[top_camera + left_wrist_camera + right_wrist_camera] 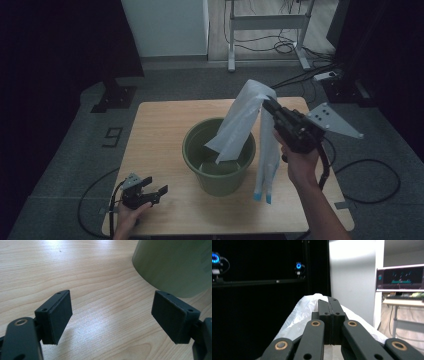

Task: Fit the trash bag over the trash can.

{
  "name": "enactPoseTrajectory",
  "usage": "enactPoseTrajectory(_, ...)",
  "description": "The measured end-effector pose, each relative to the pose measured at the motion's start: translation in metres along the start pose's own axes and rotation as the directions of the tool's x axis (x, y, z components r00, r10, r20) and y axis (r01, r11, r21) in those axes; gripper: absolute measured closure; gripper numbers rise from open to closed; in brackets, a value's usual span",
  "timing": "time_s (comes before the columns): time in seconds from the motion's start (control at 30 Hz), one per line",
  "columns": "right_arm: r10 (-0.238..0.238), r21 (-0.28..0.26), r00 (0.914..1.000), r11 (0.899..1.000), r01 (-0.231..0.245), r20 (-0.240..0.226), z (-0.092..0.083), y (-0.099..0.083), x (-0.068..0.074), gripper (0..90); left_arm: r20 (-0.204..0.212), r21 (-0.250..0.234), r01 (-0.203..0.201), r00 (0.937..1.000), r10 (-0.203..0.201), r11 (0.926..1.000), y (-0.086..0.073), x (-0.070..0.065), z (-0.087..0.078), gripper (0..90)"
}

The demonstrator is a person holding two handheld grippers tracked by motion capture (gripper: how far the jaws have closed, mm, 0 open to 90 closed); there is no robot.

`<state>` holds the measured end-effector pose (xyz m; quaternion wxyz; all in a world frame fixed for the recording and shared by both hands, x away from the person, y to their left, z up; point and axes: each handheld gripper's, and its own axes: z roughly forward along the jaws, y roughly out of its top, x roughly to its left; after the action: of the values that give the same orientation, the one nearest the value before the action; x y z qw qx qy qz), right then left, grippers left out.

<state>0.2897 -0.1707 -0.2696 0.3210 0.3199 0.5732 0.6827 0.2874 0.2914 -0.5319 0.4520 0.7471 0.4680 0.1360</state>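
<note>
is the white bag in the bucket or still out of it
Mostly out: the white bag hangs from the shut right gripper, one end dipping inside the green bucket, the other outside it.

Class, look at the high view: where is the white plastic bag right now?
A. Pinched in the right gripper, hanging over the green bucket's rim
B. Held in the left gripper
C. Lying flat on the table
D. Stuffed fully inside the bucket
A: the right gripper is shut on the white plastic bag, which drapes down across the rim of the green bucket.
</note>
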Motion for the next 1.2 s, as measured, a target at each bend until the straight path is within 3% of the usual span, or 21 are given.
enactPoseTrajectory(0.1,0.015,0.041,0.9999,0.999,-0.015,0.002,0.011,-0.022,-0.001,89.2,-0.001,-0.002,0.004,1.0000,-0.004,1.0000,0.000,0.001,-0.001,16.7)
enactPoseTrajectory(0.33,0.025,0.092,0.9997,0.995,-0.024,-0.006,0.018,-0.050,0.000,89.1,0.008,-0.001,0.008,0.9999,-0.008,1.0000,0.000,0.001,-0.001,16.8)
enactPoseTrajectory(0.63,0.019,0.175,0.9962,0.984,-0.004,-0.085,0.016,-0.088,0.021,89.0,0.004,0.006,0.002,1.0000,-0.003,1.0000,-0.001,0.001,0.001,16.7)
enactPoseTrajectory(0.77,0.039,0.216,0.9925,0.976,-0.014,-0.116,0.013,-0.111,0.029,89.0,0.003,0.006,0.001,1.0000,-0.001,1.0000,-0.001,0.000,0.001,16.7)
enactPoseTrajectory(0.93,0.051,0.241,0.9890,0.970,-0.016,-0.139,0.010,-0.121,0.036,88.8,0.002,0.001,0.002,1.0000,-0.002,1.0000,0.000,0.000,0.000,16.7)
enactPoseTrajectory(1.1,0.036,0.273,0.9849,0.962,0.012,-0.169,0.005,-0.128,0.041,85.4,0.001,0.002,0.005,1.0000,-0.005,1.0000,-0.001,0.001,0.000,16.7)
enactPoseTrajectory(1.2,0.043,0.262,0.9832,0.965,0.005,-0.177,-0.001,-0.127,0.040,76.5,0.003,0.002,0.002,1.0000,-0.002,1.0000,-0.001,0.000,0.000,16.8)
